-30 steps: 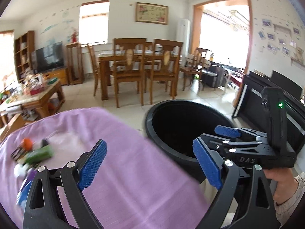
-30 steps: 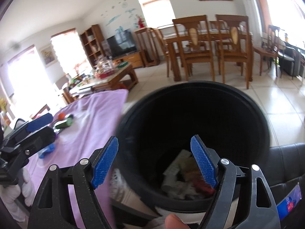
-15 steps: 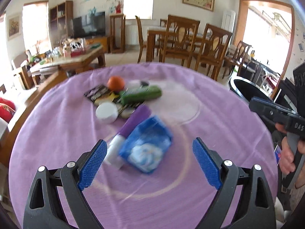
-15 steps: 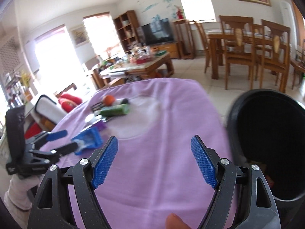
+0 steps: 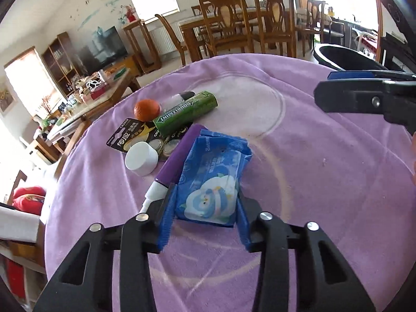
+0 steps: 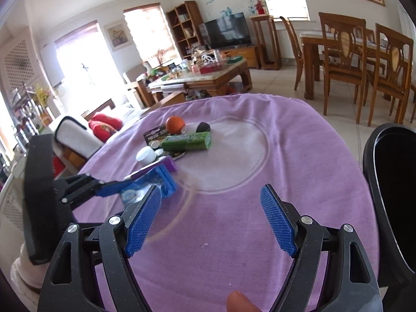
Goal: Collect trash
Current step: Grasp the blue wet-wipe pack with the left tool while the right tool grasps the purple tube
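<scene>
A blue tissue pack (image 5: 210,179) lies on the purple tablecloth (image 5: 299,182), and my left gripper (image 5: 205,200) is closing its jaws around it, both pads against its sides. Beside the pack sit a purple tube (image 5: 179,153), a white cap (image 5: 141,158), a battery card (image 5: 130,136), a green gum pack (image 5: 186,115) and an orange (image 5: 146,109). My right gripper (image 6: 210,208) hangs open over bare cloth to the right of the pile, nothing between its fingers. The right wrist view shows the left gripper (image 6: 156,179) on the pack.
A black bin (image 6: 390,182) stands past the table's right edge, also visible at the far right as the bin (image 5: 345,57). Beyond the table are a wooden coffee table (image 6: 208,75), dining chairs (image 6: 343,52) and tiled floor.
Both grippers have swung away from the bin to the table. The left gripper came down over the blue tissue pack and its jaws narrowed onto it. The right gripper stays wide.
</scene>
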### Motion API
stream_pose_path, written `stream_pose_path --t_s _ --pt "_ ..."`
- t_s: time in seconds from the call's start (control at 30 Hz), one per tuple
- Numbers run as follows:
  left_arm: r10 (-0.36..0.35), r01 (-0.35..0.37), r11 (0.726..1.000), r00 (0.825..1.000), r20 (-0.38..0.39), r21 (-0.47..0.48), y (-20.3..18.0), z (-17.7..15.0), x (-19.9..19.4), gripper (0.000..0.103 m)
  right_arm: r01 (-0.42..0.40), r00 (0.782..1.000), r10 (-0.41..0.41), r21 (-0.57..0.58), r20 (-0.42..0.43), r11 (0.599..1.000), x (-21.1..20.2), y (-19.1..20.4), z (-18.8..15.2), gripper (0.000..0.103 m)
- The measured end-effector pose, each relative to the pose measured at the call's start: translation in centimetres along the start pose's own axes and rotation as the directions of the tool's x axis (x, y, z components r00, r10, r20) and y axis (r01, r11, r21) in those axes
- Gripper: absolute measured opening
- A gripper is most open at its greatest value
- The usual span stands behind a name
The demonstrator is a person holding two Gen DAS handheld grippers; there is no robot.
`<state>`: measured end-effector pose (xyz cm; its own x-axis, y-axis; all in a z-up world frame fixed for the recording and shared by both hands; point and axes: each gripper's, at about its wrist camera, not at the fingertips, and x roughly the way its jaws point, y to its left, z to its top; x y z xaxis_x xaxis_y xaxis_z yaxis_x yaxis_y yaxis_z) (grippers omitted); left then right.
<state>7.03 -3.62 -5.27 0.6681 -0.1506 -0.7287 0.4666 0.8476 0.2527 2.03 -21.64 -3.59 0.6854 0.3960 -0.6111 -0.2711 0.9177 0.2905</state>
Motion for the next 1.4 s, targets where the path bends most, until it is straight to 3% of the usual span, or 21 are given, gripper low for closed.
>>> stream_pose_path --t_s 0.2,0.37,0.47,0.6,0.8,0.97,1.0,1.03,1.13,1.33,1.4 --pt "-0.015 0.044 0.985 0.985 0.171 -0.168 3.9 -0.9 -3.3 0.039 -0.017 1.000 0.017 -0.013 -0.019 1.000 0.9 0.8 0.4 0.078" --pt "0.114 -0.041 0.953 0.966 0.232 -0.301 7.5 -2.1 -5.3 0.039 -0.056 0.996 0.057 0.017 -0.069 0.998 3.0 2.2 1.2 0.078" --pt "0.164 -0.056 0.921 0.953 0.253 -0.387 9.6 -2.8 -5.9 0.039 -0.077 0.990 0.079 0.018 -0.121 0.997 4.9 3.9 1.5 0.078" --pt "0.211 -0.079 0.902 0.939 0.273 -0.425 10.4 -2.9 -6.5 0.039 -0.099 0.976 0.102 0.024 -0.192 0.995 7.9 6.4 1.8 0.068" --pt "0.270 -0.089 0.872 0.907 0.322 -0.481 11.1 -3.7 -7.9 0.040 -0.102 0.966 0.121 0.095 -0.230 0.990 11.1 9.1 2.8 0.067" --pt "0.273 -0.078 0.866 0.901 0.337 -0.493 11.2 -3.4 -8.0 0.040 -0.013 0.970 0.039 0.109 -0.239 0.994 12.6 10.1 3.6 0.067" --pt "0.273 -0.078 0.867 0.901 0.337 -0.493 11.2 -3.4 -8.0 0.040 0.003 0.970 0.021 0.098 -0.242 0.995 12.8 10.3 3.7 0.064" --pt "0.271 -0.076 0.868 0.901 0.338 -0.491 11.2 -3.3 -7.9 0.040 0.040 0.970 -0.022 0.068 -0.244 0.997 12.9 10.6 3.7 0.051" --pt "0.263 -0.065 0.867 0.902 0.343 -0.494 11.4 -3.2 -8.0 0.040 0.068 0.968 -0.066 0.002 -0.242 0.998 12.9 11.2 3.5 0.047" --pt "0.256 -0.054 0.866 0.902 0.348 -0.497 11.5 -3.7 -8.0 0.040 0.065 0.971 -0.065 -0.009 -0.230 0.998 12.0 10.9 2.4 0.045" --pt "0.256 -0.057 0.869 0.902 0.349 -0.491 11.4 -3.8 -8.0 0.040 0.059 0.974 -0.055 0.008 -0.220 0.998 11.2 10.2 2.2 0.040"
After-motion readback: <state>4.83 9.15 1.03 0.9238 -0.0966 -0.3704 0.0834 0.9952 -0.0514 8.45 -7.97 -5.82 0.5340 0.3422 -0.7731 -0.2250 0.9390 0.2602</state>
